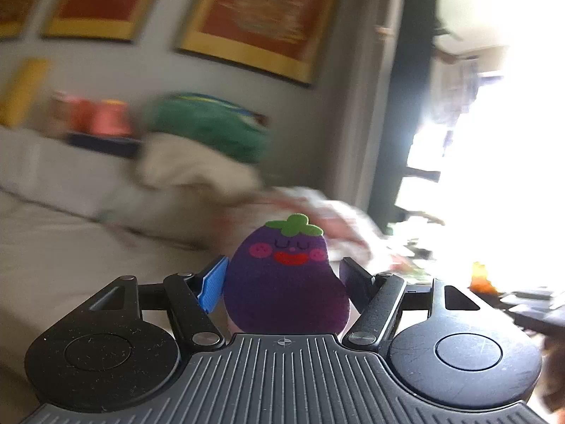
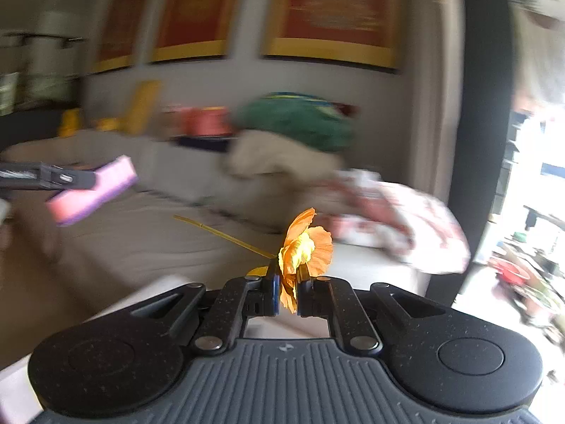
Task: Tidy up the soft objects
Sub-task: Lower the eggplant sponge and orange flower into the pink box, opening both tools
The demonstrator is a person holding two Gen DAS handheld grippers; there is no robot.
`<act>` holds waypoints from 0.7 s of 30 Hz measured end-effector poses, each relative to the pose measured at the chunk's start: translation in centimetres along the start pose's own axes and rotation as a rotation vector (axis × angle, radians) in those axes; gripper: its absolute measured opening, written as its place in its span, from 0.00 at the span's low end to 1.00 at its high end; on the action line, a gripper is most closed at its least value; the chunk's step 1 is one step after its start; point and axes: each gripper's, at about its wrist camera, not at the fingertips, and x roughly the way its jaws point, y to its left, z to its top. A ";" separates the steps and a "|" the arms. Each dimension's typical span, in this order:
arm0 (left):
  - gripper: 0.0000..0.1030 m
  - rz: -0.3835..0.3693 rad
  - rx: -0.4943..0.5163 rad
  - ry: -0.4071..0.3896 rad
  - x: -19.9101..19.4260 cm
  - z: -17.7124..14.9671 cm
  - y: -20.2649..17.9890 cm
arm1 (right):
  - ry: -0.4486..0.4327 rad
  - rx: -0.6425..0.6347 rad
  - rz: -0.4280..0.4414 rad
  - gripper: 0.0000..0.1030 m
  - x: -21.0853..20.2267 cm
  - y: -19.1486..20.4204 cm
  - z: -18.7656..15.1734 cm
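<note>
Blurred beige sofa (image 2: pixel 106 240) filled mid-frame. Left claw (image 1: pixel 282 282) clamped the eggplant plush (image 1: pixel 282 275) at center, right claw (image 2: pixel 287 289) pinched narrow on the orange fabric flower (image 2: pixel 303 247); both lifted clear, likely for carrying.

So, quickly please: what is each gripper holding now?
Left gripper: shut on the eggplant plush.
Right gripper: shut on the orange fabric flower.

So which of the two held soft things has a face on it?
The purple eggplant plush in the left gripper; the right gripper pinches a faceless orange fabric flower.
</note>
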 end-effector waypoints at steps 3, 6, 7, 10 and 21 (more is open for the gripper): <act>0.72 -0.165 0.019 0.070 5.4 0.4 -5.0 | 0.042 0.049 -0.098 0.08 1.0 -3.8 -2.0; 0.72 -0.263 0.042 0.157 10.9 -1.0 -10.0 | 0.121 0.129 -0.129 0.08 2.6 -6.6 -5.5; 0.72 -0.288 0.047 0.202 13.2 -1.9 -11.6 | 0.141 0.145 -0.133 0.08 3.3 -7.1 -6.9; 0.72 -0.292 0.051 0.395 19.3 -6.3 -14.6 | 0.210 0.161 -0.101 0.28 4.6 -7.3 -11.1; 0.68 -0.345 -0.016 0.617 25.2 -13.6 -13.4 | 0.262 0.022 -0.029 0.61 2.9 -2.3 -17.6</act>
